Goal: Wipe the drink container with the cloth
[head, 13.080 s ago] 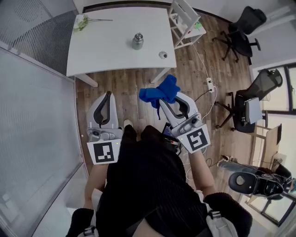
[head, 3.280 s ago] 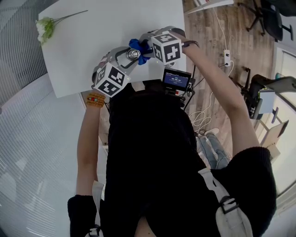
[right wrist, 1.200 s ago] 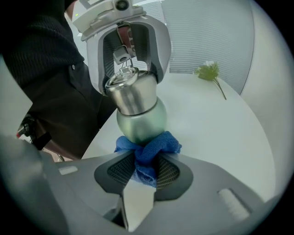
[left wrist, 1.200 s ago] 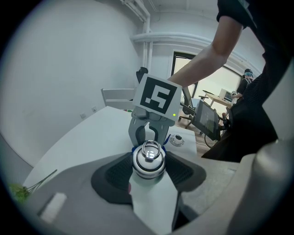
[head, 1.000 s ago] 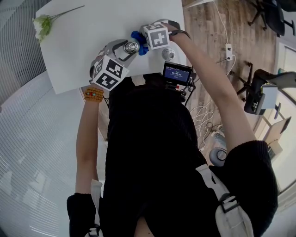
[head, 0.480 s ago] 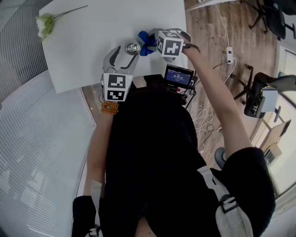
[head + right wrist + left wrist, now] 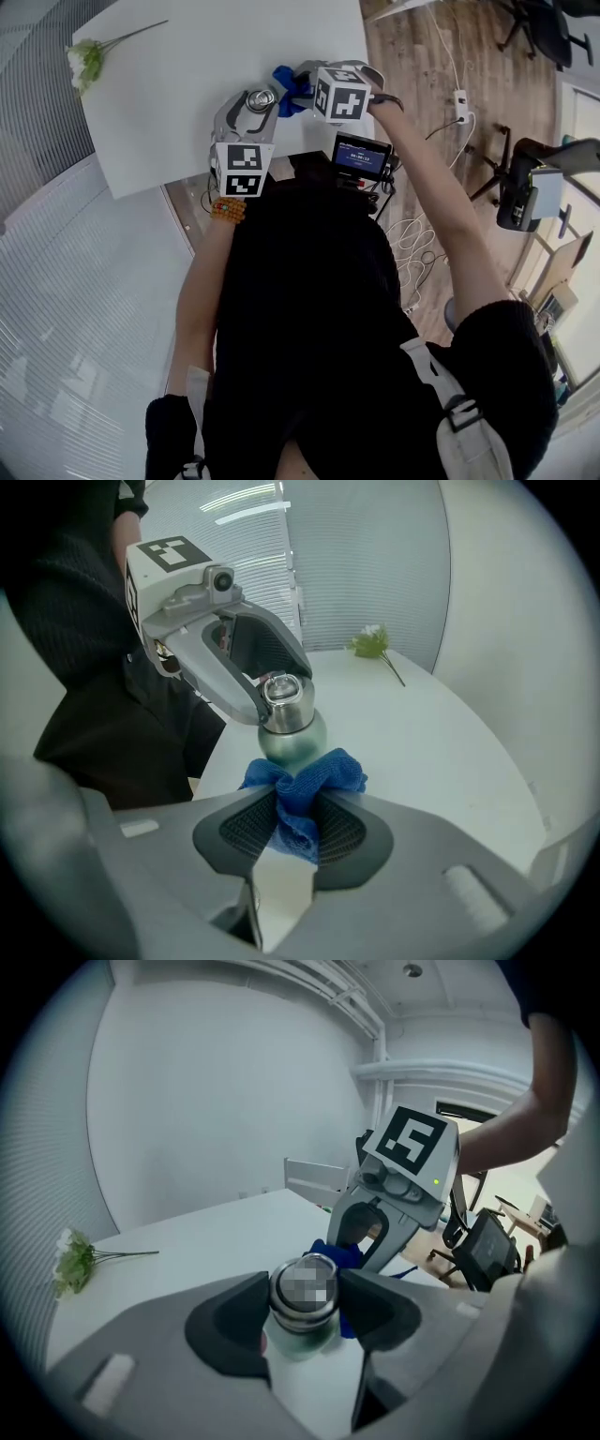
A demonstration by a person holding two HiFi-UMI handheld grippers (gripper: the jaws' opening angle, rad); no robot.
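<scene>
A green metal drink bottle (image 7: 292, 735) with a silver cap stands near the front edge of the white table (image 7: 178, 75). My left gripper (image 7: 303, 1290) is shut on the bottle's neck just under the cap; the head view shows it (image 7: 253, 105) reaching in from the near side. My right gripper (image 7: 296, 819) is shut on a bunched blue cloth (image 7: 307, 778). The cloth presses against the bottle's lower body. From the head view the cloth (image 7: 284, 82) lies just right of the bottle (image 7: 262, 97), with the right gripper (image 7: 302, 79) behind it.
A white flower (image 7: 86, 58) with a long stem lies at the table's far left. A small screen (image 7: 361, 155) hangs at the person's chest. Right of the table is wooden floor with a power strip (image 7: 461, 97) and office chairs.
In the last second the left gripper swung from the left side round to the near side of the bottle, still holding it. The right gripper and cloth shifted slightly right, staying against the bottle.
</scene>
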